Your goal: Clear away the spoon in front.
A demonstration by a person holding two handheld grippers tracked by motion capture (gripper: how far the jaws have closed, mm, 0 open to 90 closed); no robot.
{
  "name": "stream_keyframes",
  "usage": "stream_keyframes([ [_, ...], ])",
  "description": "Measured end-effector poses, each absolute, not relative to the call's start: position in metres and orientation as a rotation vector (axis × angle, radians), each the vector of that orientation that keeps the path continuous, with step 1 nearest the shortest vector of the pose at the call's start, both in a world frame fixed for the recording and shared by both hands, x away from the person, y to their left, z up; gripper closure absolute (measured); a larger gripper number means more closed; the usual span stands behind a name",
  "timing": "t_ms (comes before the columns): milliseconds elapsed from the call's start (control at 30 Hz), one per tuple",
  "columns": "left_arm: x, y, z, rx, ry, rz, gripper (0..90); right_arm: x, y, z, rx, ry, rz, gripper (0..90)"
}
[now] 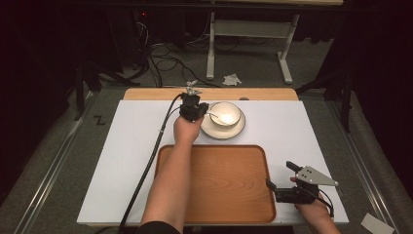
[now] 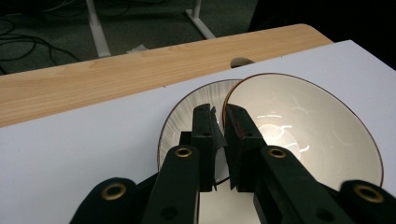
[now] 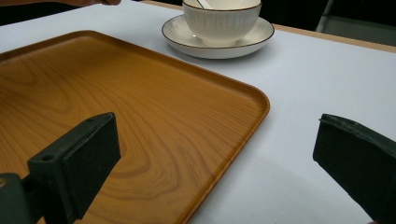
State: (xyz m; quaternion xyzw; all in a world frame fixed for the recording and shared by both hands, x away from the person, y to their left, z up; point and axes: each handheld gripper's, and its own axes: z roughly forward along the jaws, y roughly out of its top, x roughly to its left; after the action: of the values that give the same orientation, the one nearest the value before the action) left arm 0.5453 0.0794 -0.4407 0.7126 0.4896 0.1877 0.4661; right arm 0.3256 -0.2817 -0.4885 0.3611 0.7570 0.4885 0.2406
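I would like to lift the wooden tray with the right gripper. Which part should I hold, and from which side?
Hold the raised rim of the wooden tray at its right edge, coming in from the right, where the right gripper waits with jaws wide open. The tray is broad and flat, so its thin upturned lip looks like the only part the jaws could close on: one jaw over it, one under.

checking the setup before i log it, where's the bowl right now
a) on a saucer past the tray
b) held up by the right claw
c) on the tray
a: the bowl sits on the saucer on the white table beyond the tray, which is bare.
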Motion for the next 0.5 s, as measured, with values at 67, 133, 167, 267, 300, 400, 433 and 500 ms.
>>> stream_keyframes([
  [67,0.546,0.080,-0.441,1.749,1.206,0.465,82.8,0.325,-0.281,-0.489,0.993,2.072,1.338,1.9],
  [133,0.548,0.082,-0.443,1.756,1.224,0.475,82.8,0.326,-0.280,-0.489,0.993,2.076,1.335,2.0],
  [167,0.549,0.082,-0.444,1.761,1.229,0.473,82.8,0.326,-0.280,-0.489,0.992,2.079,1.335,2.0],
  [267,0.551,0.084,-0.448,1.766,1.237,0.460,82.8,0.326,-0.279,-0.490,0.985,2.085,1.330,2.0],
  [300,0.551,0.084,-0.448,1.766,1.237,0.460,82.8,0.326,-0.279,-0.490,0.993,2.087,1.332,2.0],
  [400,0.552,0.083,-0.451,1.775,1.244,0.444,83.2,0.327,-0.279,-0.490,0.987,2.090,1.331,2.0],
  [433,0.552,0.083,-0.451,1.775,1.244,0.444,83.2,0.327,-0.279,-0.490,0.987,2.090,1.331,2.0],
  [500,0.551,0.083,-0.453,1.785,1.239,0.438,83.2,0.327,-0.278,-0.490,0.988,2.088,1.330,2.0],
])
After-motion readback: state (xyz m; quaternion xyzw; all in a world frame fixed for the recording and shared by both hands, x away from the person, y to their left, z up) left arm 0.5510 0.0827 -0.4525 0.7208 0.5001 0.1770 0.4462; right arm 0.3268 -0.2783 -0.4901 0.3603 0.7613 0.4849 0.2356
